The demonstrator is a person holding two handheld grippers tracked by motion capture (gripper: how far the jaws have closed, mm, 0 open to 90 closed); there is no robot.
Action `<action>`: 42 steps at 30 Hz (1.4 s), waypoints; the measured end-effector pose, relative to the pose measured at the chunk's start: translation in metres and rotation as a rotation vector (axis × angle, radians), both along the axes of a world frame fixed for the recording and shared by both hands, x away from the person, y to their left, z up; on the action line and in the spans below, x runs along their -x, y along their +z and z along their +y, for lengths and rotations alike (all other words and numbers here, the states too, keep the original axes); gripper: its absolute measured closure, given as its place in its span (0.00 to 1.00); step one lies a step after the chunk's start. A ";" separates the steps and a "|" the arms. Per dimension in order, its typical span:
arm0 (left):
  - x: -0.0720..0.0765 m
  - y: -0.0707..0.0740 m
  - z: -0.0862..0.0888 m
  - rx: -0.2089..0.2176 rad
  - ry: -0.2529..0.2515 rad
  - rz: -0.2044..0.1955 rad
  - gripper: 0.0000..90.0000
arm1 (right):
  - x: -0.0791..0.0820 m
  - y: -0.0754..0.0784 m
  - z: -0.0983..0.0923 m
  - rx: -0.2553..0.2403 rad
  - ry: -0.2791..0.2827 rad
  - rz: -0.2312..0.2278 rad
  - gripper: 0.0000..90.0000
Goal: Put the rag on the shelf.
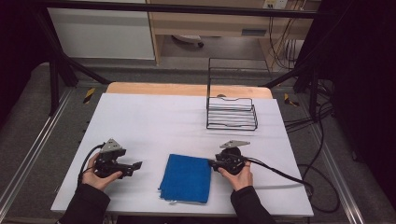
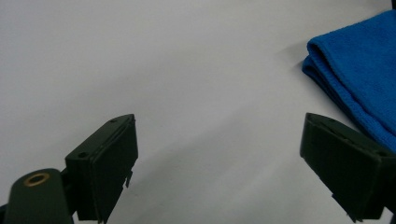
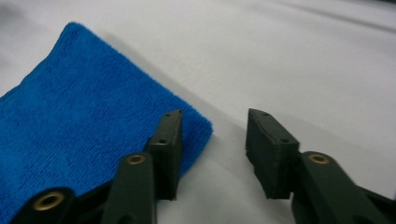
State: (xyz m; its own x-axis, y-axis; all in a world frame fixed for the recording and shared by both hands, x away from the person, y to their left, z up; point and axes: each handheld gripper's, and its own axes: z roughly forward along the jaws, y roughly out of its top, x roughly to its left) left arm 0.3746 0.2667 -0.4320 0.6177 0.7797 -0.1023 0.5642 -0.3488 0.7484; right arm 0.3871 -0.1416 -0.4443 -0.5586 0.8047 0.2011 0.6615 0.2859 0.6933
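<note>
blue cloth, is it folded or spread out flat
Folded. The blue cloth shows stacked layers with a rounded doubled edge in the left gripper view, and from above it lies as a compact rectangle on the table.

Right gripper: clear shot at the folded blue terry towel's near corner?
Probably yes. The right gripper stands open at the folded blue terry towel, one jaw over its corner, the other over bare white table; nothing lies between.

Folded towel [image 1: 185, 178] sits on the worktop [image 1: 154, 121] between your claws; wire rack [image 1: 231, 112] behind it, to the right.
</note>
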 end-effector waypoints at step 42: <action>-0.034 -0.014 -0.113 0.001 -0.063 0.125 0.71 | -0.028 -0.005 0.004 -0.037 0.108 -0.018 0.67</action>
State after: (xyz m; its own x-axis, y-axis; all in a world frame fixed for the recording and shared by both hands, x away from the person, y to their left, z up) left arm 0.4082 0.1542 -0.4464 0.6481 0.7394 -0.1824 0.6301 -0.3861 0.6737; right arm 0.4152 -0.1374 -0.4492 -0.6452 0.7320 0.2186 0.6155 0.3286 0.7163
